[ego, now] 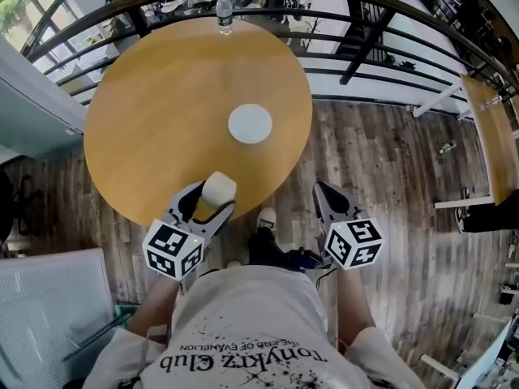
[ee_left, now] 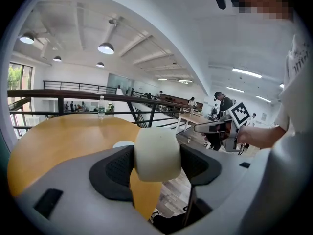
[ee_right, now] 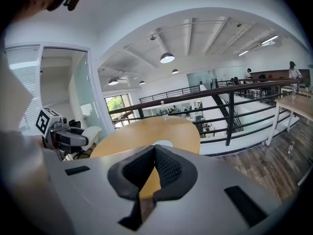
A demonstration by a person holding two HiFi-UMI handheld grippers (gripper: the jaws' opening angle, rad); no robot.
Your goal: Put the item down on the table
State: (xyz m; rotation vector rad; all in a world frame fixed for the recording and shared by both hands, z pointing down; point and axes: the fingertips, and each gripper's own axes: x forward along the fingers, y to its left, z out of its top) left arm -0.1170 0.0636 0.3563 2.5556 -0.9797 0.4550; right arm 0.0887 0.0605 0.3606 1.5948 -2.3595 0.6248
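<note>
A white cup point(ego: 219, 188) lies on its side between the jaws of my left gripper point(ego: 210, 200), which is shut on it. It hangs over the near edge of the round wooden table point(ego: 162, 112). In the left gripper view the cup point(ee_left: 157, 153) fills the gap between the black pads point(ee_left: 113, 169), and the table point(ee_left: 54, 138) spreads out ahead. My right gripper point(ego: 323, 190) is over the plank floor to the right of the table, shut and empty; its pads point(ee_right: 166, 168) meet at the tips.
A white saucer point(ego: 250, 124) sits right of the table's middle, ahead of the cup. A water bottle point(ego: 225, 14) stands at the table's far edge. A black railing point(ego: 365, 35) curves behind the table. Another wooden table point(ego: 495, 128) is at the far right.
</note>
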